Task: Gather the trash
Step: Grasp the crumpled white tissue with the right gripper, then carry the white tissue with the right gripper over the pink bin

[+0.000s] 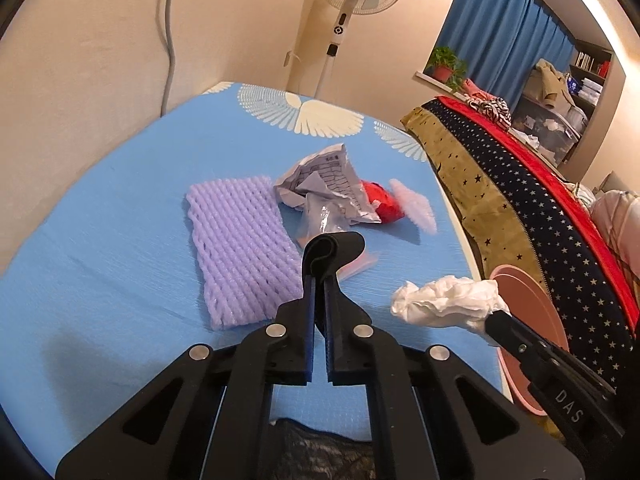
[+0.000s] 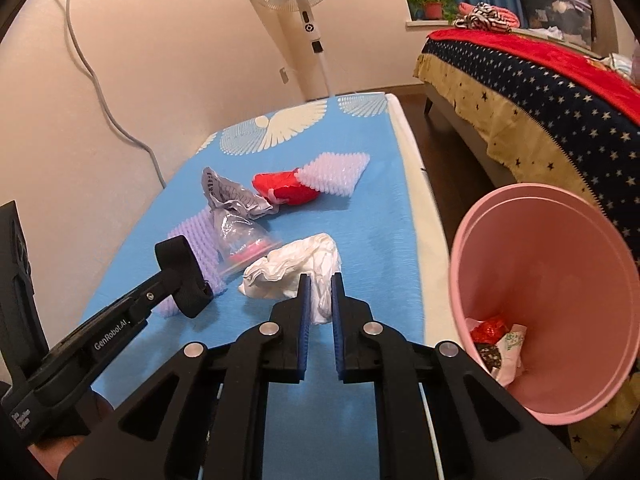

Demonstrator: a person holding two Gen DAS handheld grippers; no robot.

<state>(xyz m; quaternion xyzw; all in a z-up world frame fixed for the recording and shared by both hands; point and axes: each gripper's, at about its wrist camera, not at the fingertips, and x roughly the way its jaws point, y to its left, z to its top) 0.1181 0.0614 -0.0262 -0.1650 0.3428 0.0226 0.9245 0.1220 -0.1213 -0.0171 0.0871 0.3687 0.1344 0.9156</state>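
Trash is lying scattered over the blue-covered bench (image 2: pixel 360 240): a lilac foam net sleeve (image 1: pixel 240 252), a crumpled grey printed wrapper (image 1: pixel 324 184), a red bag (image 2: pixel 286 188), a pale foam net (image 2: pixel 336 174) touching the red bag's far side, and a clear zip bag (image 2: pixel 240 240) sitting just beside the lilac sleeve.

The right gripper (image 2: pixel 320 292) is clamping a crumpled white tissue wad (image 2: pixel 296 268) between its blue-padded fingers (image 2: pixel 304 300), with most of the wad bulging out ahead of the tips and to the left. In the left wrist view, the wad is sitting near the bench's right edge, close to the pink bin (image 2: pixel 560 280). That bin is standing just off the bench's right side, tilted toward the camera, with red and printed scraps lying at its bottom.

The left gripper (image 1: pixel 319 280) is hovering over the lilac sleeve's near edge, its fingers drawn nearly together and gripping a black strap.
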